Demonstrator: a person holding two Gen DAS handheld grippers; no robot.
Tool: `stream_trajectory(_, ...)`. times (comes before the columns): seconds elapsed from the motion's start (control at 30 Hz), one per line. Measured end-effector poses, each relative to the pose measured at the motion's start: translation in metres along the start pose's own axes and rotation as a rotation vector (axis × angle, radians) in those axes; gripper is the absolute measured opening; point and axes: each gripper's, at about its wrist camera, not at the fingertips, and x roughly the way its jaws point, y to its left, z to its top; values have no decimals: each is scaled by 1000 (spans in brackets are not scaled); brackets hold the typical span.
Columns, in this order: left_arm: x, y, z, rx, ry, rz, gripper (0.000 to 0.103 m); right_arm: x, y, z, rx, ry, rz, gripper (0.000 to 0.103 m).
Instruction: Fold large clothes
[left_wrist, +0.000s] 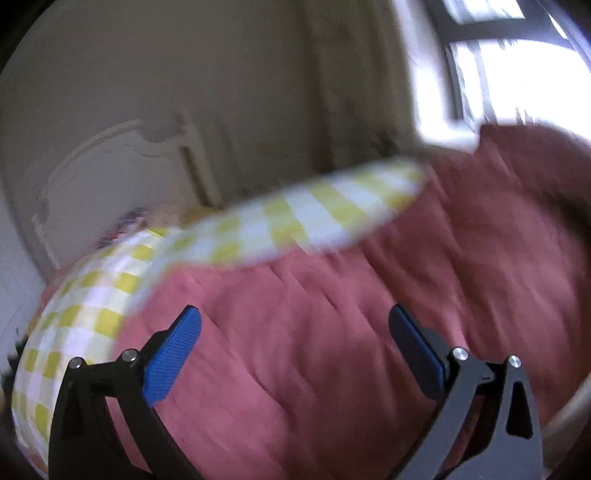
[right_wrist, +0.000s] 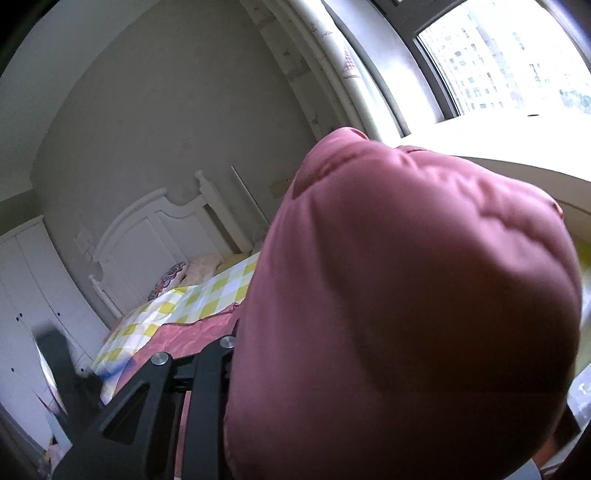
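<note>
Pink padded garment (right_wrist: 406, 295) bulges from our right gripper (right_wrist: 236, 354), whose fingers pinch it at 9 o'clock; our left gripper (left_wrist: 295, 347) hovers with fingers wide over it on the bed (left_wrist: 325, 214)

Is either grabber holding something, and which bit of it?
The left gripper holds nothing; its jaws are open above the pink quilt. The right gripper seems shut on a bunched fold of that quilt, which hides its jaws.
</note>
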Motion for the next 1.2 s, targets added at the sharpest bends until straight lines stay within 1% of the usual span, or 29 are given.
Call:
stream_trajectory(0.03, 9, -11, -10, 24, 24, 5, 101, 0, 7, -2, -23, -4, -21, 36)
stream_trajectory(0.1, 10, -17, -22, -16, -3, 15, 101, -3, 22, -1, -87, -25, -58, 36)
stream_trajectory(0.13, 7, -16, -18, -7, -1, -13, 99, -5, 32, 0, -132, -37, -86, 36)
stream_trajectory(0.17, 3, -12, -12, 20, 0, -68, 97, -2, 38, 2, -164, -46, -109, 36)
stream_trajectory(0.2, 0, -7, -8, 29, -3, -101, 95, -3, 52, 3, -220, -59, -142, 36)
stream_trajectory(0.23, -12, 11, -3, -9, -23, -152, 95, -3, 66, 3, -276, -70, -174, 36)
stream_trajectory(0.27, -21, 31, -1, -75, -49, -188, 96, -2, 79, 1, -328, -80, -201, 36)
stream_trajectory(0.3, -30, 51, -1, -140, -74, -215, 96, 1, 105, -5, -440, -94, -249, 36)
stream_trajectory(0.33, -40, 87, -2, -239, -115, -226, 96, 5, 124, -11, -523, -100, -276, 36)
stream_trajectory(0.37, -49, 114, -5, -304, -150, -205, 96, 9, 149, -22, -625, -108, -299, 36)
stream_trajectory(0.4, -61, 154, -11, -396, -195, -141, 96, 14, 167, -30, -700, -117, -313, 36)
stream_trajectory(0.43, -69, 181, -17, -459, -219, -92, 96, 23, 193, -46, -814, -131, -329, 36)
stream_trajectory(0.47, -76, 207, -25, -518, -239, -52, 96, 30, 211, -58, -896, -140, -337, 36)
stream_trajectory(0.5, -86, 241, -37, -589, -262, -2, 96, 41, 236, -82, -1024, -153, -339, 36)
stream_trajectory(0.57, -98, 277, -54, -659, -279, 67, 98, 60, 269, -128, -1213, -158, -321, 37)
stream_trajectory(0.6, -102, 292, -62, -683, -281, 99, 99, 72, 283, -160, -1328, -148, -301, 37)
stream_trajectory(0.63, -106, 306, -74, -703, -272, 132, 99, 85, 290, -191, -1438, -127, -289, 37)
stream_trajectory(0.67, -106, 313, -80, -710, -263, 142, 99, 100, 292, -223, -1562, -92, -293, 38)
stream_trajectory(0.7, -105, 319, -89, -716, -244, 151, 99, 111, 290, -258, -1707, -127, -327, 40)
stream_trajectory(0.73, -105, 318, -93, -715, -231, 152, 99, 112, 288, -272, -1752, -165, -334, 47)
stream_trajectory(0.77, -103, 318, -98, -709, -215, 149, 99, 112, 288, -273, -1743, -166, -326, 47)
stream_trajectory(0.83, -99, 314, -105, -679, -189, 121, 99, 115, 284, -261, -1719, -114, -319, 47)
stream_trajectory(0.87, -102, 310, -109, -667, -183, 110, 99, 124, 275, -252, -1716, -106, -325, 47)
stream_trajectory(0.97, -92, 296, -95, -613, -164, 25, 100, 128, 265, -251, -1726, -130, -338, 47)
stream_trajectory(1.0, -88, 287, -83, -586, -163, -14, 101, 125, 265, -253, -1728, -133, -341, 47)
stream_trajectory(1.07, -81, 264, -41, -479, -165, -146, 101, 123, 262, -253, -1723, -139, -338, 47)
stream_trajectory(1.1, -75, 257, -26, -438, -156, -193, 101, 123, 261, -253, -1720, -143, -338, 47)
stream_trajectory(1.17, -54, 231, 18, -316, -107, -303, 101, 120, 257, -254, -1712, -154, -337, 47)
stream_trajectory(1.2, -47, 224, 29, -289, -91, -321, 101, 114, 257, -257, -1711, -158, -335, 47)
